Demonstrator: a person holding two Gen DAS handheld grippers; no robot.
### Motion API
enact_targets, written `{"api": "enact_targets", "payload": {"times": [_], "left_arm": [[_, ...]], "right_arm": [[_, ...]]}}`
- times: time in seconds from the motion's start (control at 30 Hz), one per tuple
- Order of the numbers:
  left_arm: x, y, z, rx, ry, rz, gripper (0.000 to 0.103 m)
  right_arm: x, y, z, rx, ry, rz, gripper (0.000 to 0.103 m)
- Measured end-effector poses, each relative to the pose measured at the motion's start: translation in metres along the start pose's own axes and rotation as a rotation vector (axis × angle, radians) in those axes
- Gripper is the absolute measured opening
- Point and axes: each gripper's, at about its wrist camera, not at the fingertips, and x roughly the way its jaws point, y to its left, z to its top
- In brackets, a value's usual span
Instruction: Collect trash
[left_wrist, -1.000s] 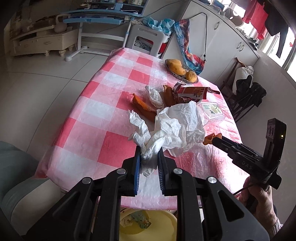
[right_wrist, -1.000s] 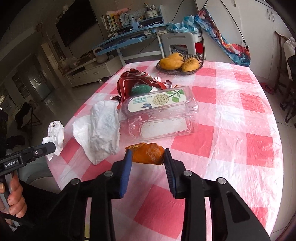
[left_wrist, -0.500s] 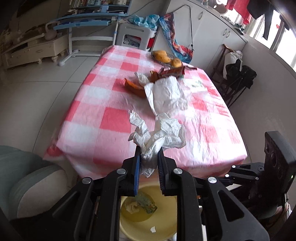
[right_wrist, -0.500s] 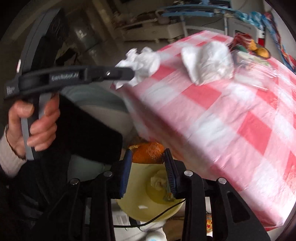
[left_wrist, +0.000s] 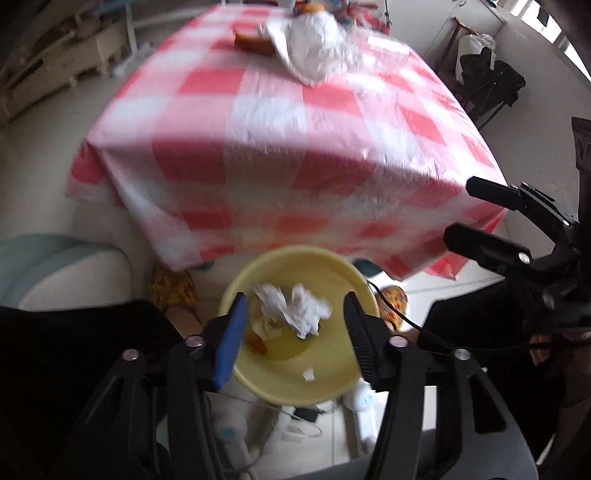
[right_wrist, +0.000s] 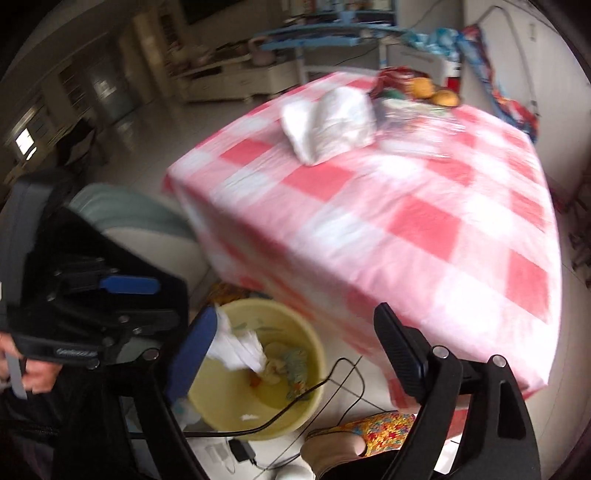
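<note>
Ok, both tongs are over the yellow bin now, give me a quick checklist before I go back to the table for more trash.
1. Left tongs empty: ok. The jaws have just been opening; the crumpled tissue shows loose over the yellow bin, no pad pressing it.
2. Right tongs empty: ok. The jaws have just been opening and nothing is between them.
3. Orange peel in the bin: ok, an orange scrap lies inside.
4. Tissue fully settled in the bin: cannot tell, the picture is blurred.
5. Trash left on the table: not ok, the big white paper and a red wrapper remain.
6. Black cable clear of the bin: not ok, it crosses the rim.
</note>
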Motion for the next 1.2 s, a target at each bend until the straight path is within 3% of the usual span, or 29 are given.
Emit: {"api": "enact_targets", "payload": {"times": [0.23,0.3,0.43,0.47,0.5,0.53,0.57,0.73,1.0,1.2], "left_arm": [[-0.051,0.003,0.038,-0.012,-0.244,0.103,0.067],[-0.071,0.007,0.053,-0.022,-0.328,0.110,0.080],[-0.083,0.020,0.059,-0.039,-0.470,0.132,0.089],[-0.078,0.025,0.058,-0.058,-0.468,0.154,0.089],[-0.069,0.030,0.058,-0.110,-0.415,0.154,0.089],[-0.066,0.033,0.058,-0.124,-0.393,0.111,0.089],[-0.066,0.033,0.058,-0.120,-0.386,0.085,0.089],[-0.064,0.022,0.053,-0.048,-0.407,0.142,0.090],[-0.045,0.028,0.052,-0.099,-0.336,0.116,0.091],[-0.040,0.027,0.052,-0.098,-0.329,0.120,0.091]], "right_arm": [[-0.013,-0.020,0.006,0.112,-0.150,-0.096,0.087],[-0.014,-0.023,0.009,0.122,-0.172,-0.126,0.088],[-0.013,-0.022,0.008,0.110,-0.173,-0.167,0.088],[-0.012,-0.019,0.008,0.097,-0.172,-0.177,0.088],[-0.010,-0.016,0.008,0.079,-0.169,-0.187,0.088],[-0.010,-0.012,0.006,0.060,-0.167,-0.195,0.088],[-0.009,-0.008,0.006,0.039,-0.163,-0.200,0.089],[-0.002,0.006,0.003,-0.041,-0.145,-0.225,0.090],[0.001,0.009,0.001,-0.064,-0.138,-0.234,0.091],[0.000,0.009,0.001,-0.063,-0.143,-0.236,0.092]]}}
